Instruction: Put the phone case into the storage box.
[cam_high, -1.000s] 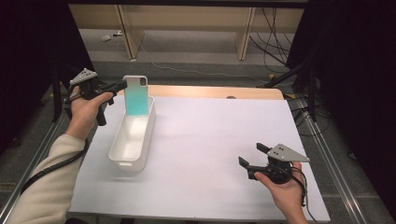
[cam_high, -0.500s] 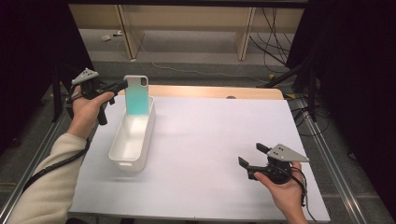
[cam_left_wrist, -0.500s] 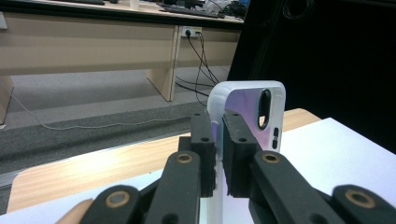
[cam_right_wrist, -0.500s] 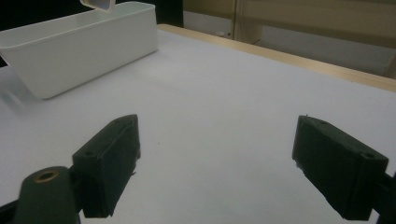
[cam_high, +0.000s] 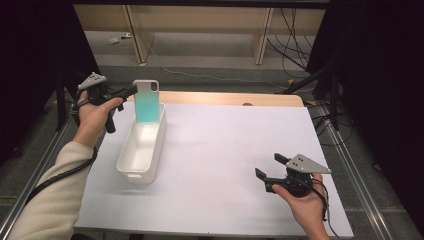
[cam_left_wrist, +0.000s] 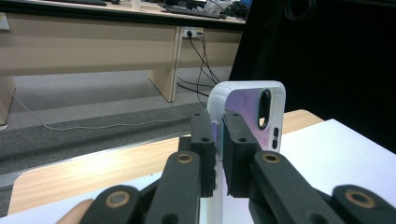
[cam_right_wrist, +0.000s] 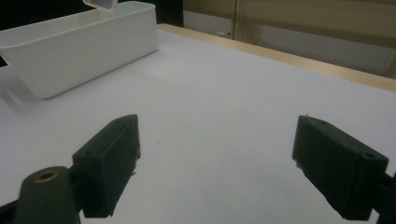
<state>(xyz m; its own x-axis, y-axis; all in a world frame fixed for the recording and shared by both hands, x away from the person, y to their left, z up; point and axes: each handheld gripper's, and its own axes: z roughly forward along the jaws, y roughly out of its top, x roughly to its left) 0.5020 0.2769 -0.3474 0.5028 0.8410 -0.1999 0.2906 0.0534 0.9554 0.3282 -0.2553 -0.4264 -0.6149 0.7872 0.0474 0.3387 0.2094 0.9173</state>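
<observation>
Two grippers are in play, and we have work for just one of them. Our left gripper (cam_high: 131, 91) is clamped on the edge of a phone case (cam_high: 147, 101), its jaws pinching the white rim near the top corner, beside the camera cutout, as the left gripper view shows. The case hangs upright ahead of the jaws, its lower end dipping over the far end of the white bin (cam_high: 142, 145), which lies just below and ahead of that gripper. We cannot tell whether the bottom edge touches the bin floor yet.

We judge the step to be setting the case down into the bin. To do it well, we should keep the pinch firm, since the grip is narrow and off to one side, so the case may swing. We would lower until the bottom edge is inside the walls, tip it along the bin's length, and release only once it rests.

Our right gripper (cam_high: 274, 168) sits well apart on the white table (cam_high: 225, 145), jaws spread wide, holding nothing. It can stay there.
</observation>
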